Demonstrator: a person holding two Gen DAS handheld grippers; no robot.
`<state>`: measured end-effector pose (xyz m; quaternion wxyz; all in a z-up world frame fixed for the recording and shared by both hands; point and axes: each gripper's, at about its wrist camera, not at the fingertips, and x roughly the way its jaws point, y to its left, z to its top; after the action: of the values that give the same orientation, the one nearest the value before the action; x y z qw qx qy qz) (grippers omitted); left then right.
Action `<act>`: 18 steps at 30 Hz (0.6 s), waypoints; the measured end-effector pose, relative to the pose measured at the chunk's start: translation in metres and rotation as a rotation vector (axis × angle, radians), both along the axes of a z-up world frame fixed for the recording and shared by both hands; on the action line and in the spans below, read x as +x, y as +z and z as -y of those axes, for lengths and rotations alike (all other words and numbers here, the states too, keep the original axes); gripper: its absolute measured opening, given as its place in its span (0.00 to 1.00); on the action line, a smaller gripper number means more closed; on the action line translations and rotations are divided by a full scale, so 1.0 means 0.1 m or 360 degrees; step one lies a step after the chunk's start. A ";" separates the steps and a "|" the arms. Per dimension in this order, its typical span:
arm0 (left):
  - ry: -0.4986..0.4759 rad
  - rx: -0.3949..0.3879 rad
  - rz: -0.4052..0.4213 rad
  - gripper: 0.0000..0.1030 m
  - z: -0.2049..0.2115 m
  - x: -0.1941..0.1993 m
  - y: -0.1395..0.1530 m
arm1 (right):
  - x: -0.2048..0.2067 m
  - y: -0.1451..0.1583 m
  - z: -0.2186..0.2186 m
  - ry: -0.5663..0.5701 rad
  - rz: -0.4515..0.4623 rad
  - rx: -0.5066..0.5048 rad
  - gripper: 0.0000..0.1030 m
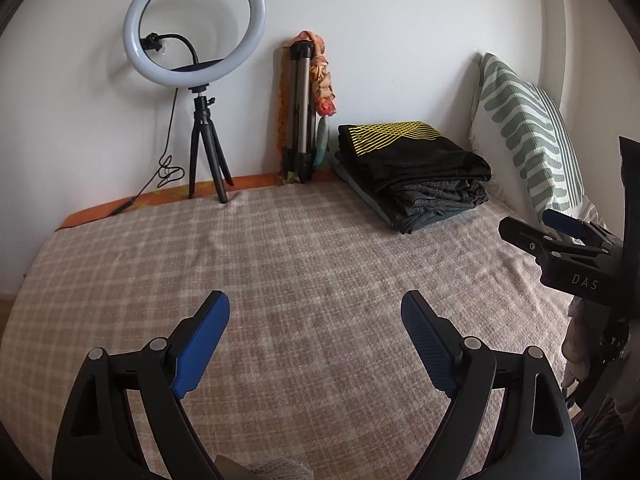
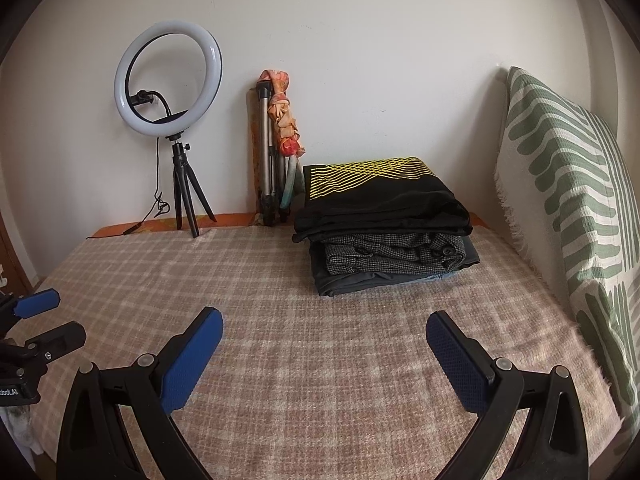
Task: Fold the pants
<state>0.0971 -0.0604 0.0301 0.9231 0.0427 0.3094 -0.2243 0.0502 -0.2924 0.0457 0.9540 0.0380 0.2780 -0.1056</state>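
A stack of folded clothes lies at the back right of the bed, a black piece with yellow lines on top, dark checked and grey pieces below. It also shows in the right wrist view. My left gripper is open and empty, hovering above the checked bedspread. My right gripper is open and empty too, above the bedspread. The right gripper appears at the right edge of the left wrist view; the left gripper appears at the left edge of the right wrist view.
A ring light on a small tripod stands at the back left by the wall, its cable trailing. A folded tripod with an orange cloth leans on the wall. A green-patterned pillow stands along the right side.
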 end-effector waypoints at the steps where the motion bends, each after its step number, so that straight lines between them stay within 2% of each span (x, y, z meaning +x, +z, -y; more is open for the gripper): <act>1: 0.0000 0.0003 0.0006 0.85 0.00 -0.02 0.00 | 0.00 0.00 -0.01 0.0002 0.0002 -0.0006 1.00; 18: 0.0014 0.0022 0.0019 0.85 0.01 -0.06 -0.01 | -0.06 -0.03 -0.01 -0.0014 -0.0013 0.0010 1.00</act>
<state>0.0908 -0.0617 0.0293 0.9256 0.0488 0.3056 -0.2178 0.0444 -0.2918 0.0431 0.9523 0.0417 0.2820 -0.1093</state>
